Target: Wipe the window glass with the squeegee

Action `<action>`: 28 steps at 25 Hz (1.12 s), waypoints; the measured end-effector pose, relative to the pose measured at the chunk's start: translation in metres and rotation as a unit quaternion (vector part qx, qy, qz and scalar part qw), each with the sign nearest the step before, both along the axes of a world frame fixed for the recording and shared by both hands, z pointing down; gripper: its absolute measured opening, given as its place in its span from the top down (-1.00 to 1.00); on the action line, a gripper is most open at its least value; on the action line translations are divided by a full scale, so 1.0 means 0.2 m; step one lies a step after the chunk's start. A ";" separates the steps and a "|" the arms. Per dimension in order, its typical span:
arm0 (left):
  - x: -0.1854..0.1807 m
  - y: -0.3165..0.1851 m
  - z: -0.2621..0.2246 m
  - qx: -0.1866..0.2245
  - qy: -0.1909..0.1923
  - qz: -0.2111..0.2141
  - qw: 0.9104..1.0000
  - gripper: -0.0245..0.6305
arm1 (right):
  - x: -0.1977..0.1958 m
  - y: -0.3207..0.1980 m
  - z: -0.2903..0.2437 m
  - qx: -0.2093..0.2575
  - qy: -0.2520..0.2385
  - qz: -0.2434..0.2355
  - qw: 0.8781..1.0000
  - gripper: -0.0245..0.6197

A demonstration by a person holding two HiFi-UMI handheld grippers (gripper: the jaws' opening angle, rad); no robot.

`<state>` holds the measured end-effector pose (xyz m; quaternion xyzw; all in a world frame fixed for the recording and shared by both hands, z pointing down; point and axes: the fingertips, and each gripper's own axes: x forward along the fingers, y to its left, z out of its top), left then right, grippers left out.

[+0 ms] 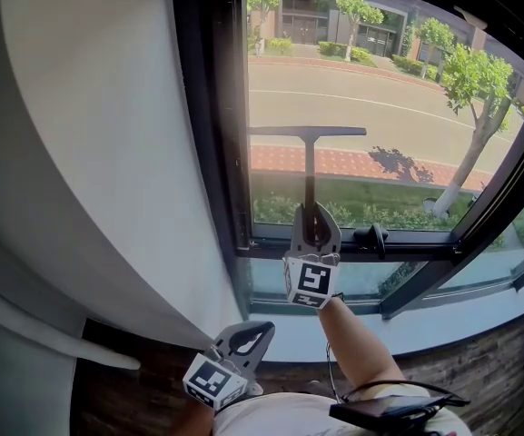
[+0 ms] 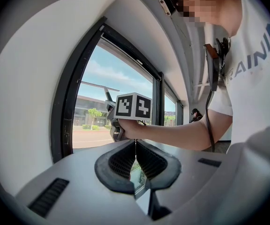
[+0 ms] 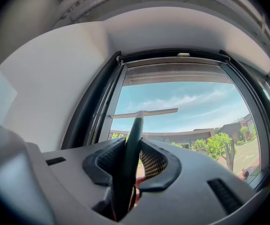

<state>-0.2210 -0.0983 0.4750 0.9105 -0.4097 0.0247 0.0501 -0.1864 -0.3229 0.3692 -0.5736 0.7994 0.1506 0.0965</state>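
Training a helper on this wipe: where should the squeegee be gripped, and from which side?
Grip the black T-shaped squeegee low on its straight handle, from below, as the right hand-held gripper does: the crossbar blade lies across the glass.

Left gripper (image 2: 135, 149) pointing toward window glass (image 2: 92, 121), jaws pressing together, nothing between. Farther off, hand (image 2: 131, 128) gripping right gripper (image 2: 112, 114); squeegee (image 2: 99, 86) rising above it near glass.
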 end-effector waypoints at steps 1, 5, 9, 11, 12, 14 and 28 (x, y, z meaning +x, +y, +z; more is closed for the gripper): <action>0.00 0.00 0.00 -0.001 -0.001 0.000 1.000 0.86 | 0.00 0.00 0.02 -0.002 0.002 0.000 1.000 0.61; 0.00 0.00 0.01 -0.003 -0.002 0.001 1.000 0.85 | 0.00 0.02 0.07 -0.013 0.002 -0.001 1.000 0.61; 0.01 0.00 0.00 -0.003 -0.001 0.001 1.000 0.85 | -0.01 0.02 0.10 -0.024 -0.001 -0.004 1.000 0.61; 0.01 0.00 0.01 -0.004 -0.001 0.001 1.000 0.86 | 0.00 0.03 0.13 -0.028 0.000 -0.004 1.000 0.61; 0.00 0.00 0.01 -0.006 -0.001 0.000 1.000 0.86 | 0.00 0.03 0.14 -0.030 0.001 -0.003 1.000 0.61; 0.00 0.00 0.01 -0.009 0.001 -0.001 1.000 0.85 | 0.00 0.04 0.18 -0.038 0.003 -0.003 0.999 0.61; -0.01 0.01 0.01 -0.010 -0.004 0.001 1.000 0.86 | 0.00 0.05 0.33 -0.066 0.007 0.000 0.998 0.61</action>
